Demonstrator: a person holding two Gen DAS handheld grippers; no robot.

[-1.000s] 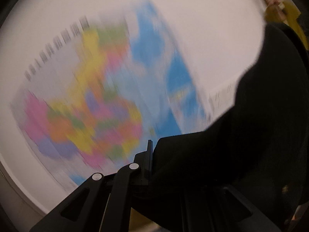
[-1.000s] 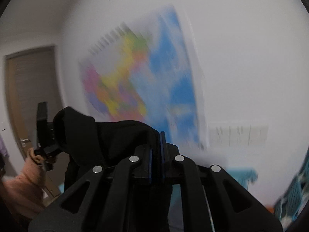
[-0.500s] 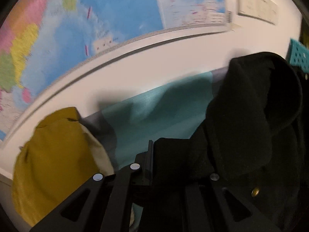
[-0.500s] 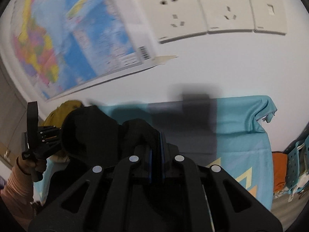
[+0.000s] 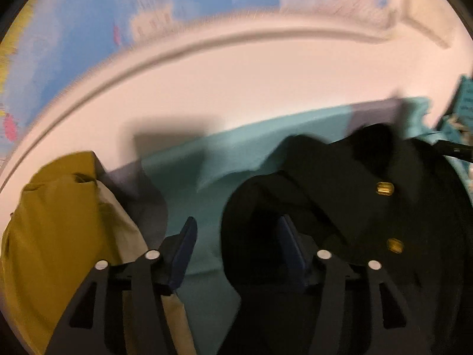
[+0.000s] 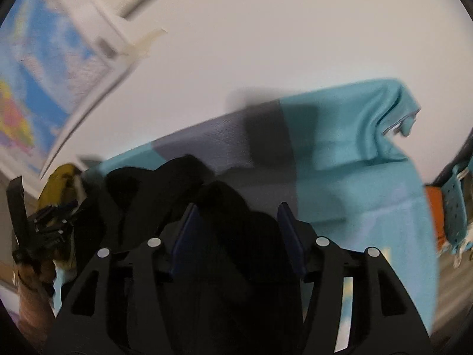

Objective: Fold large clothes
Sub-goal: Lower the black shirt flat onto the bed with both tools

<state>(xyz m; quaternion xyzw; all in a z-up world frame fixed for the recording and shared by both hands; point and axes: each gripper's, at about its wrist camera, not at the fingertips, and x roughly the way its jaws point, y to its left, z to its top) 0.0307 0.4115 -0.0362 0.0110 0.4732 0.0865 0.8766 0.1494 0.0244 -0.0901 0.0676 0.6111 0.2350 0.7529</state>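
Observation:
A black coat with gold buttons lies bunched on the teal cloth of the table. In the left wrist view my left gripper is open, its right finger against the coat's edge, holding nothing. In the right wrist view my right gripper is open too, with the black coat heaped between and under its fingers. The left gripper also shows at the far left of that view.
A mustard-yellow garment lies at the left of the table. A wall map hangs on the white wall behind. A teal perforated basket and something orange stand at the right past the table's end.
Both grippers were shut on the black coat and have opened, letting it drop onto the teal cloth. Both have come down from facing the wall map towards the table.

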